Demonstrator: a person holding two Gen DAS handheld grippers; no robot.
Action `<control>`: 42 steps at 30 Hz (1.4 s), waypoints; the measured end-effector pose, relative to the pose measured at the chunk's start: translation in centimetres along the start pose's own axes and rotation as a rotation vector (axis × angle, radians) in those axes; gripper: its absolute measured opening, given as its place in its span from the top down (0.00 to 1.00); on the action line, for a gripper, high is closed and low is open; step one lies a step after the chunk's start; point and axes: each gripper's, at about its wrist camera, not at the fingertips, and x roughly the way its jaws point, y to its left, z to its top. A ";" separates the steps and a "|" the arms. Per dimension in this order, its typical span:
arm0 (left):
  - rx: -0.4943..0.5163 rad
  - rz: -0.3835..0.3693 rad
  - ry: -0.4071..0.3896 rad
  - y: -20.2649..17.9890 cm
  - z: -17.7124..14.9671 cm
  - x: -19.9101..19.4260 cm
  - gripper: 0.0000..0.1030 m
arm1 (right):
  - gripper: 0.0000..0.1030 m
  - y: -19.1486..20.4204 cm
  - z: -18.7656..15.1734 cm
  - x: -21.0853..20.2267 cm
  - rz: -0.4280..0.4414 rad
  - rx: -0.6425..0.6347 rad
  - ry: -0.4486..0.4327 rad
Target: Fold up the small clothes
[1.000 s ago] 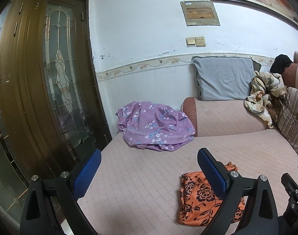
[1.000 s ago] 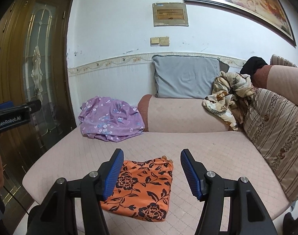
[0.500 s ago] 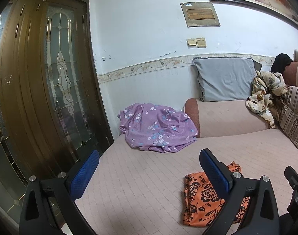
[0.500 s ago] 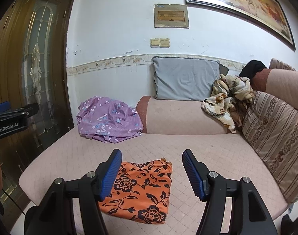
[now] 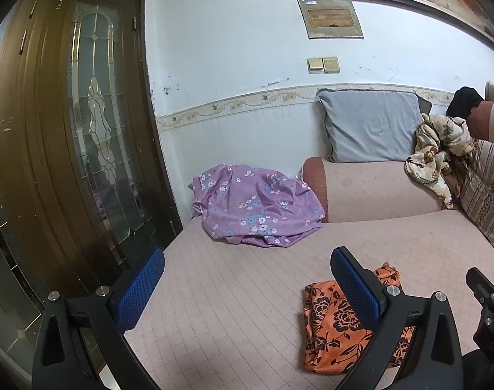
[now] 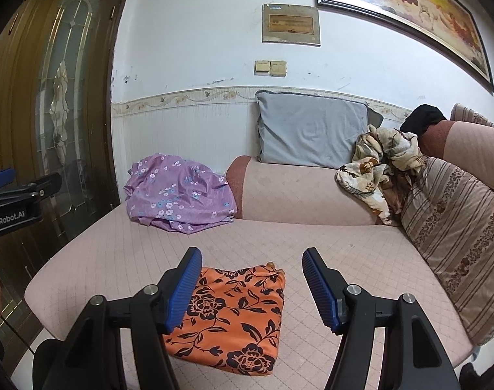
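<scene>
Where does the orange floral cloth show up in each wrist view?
Left wrist: orange floral cloth at lower right, partly behind the left tool's right finger.
Right wrist: lower centre, flat on the sofa seat, below the open right tool.
Shared landmark: the purple floral garment at the seat's far end.

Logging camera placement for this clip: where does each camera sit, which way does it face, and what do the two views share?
Left wrist: on the left gripper, looking slightly down across the sofa seat toward the purple cloth and door; its open fingers show, the right gripper at the edge.
Right wrist: on the right gripper, over the folded orange cloth; open fingers show, the left gripper far left.
Shared: sofa, both cloths, grey pillow.
</scene>
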 end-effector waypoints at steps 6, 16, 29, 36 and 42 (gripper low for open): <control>0.002 -0.006 0.015 -0.1 -0.3 0.9 0.01 | 0.34 0.7 0.0 1.0 0.010 -0.007 0.015; 0.000 -0.023 0.019 -0.1 -0.4 1.3 0.01 | 0.34 1.1 0.6 1.5 0.012 -0.018 0.008; 0.011 -0.036 0.051 -0.7 -0.6 3.1 0.01 | 0.34 1.2 0.6 3.5 0.027 -0.029 0.038; 0.024 -0.060 0.065 -1.3 -0.5 4.4 0.01 | 0.34 1.4 0.9 5.4 0.036 -0.029 0.054; 0.032 -0.072 0.076 -1.7 -0.3 5.7 0.01 | 0.34 1.7 1.1 6.5 0.042 -0.033 0.055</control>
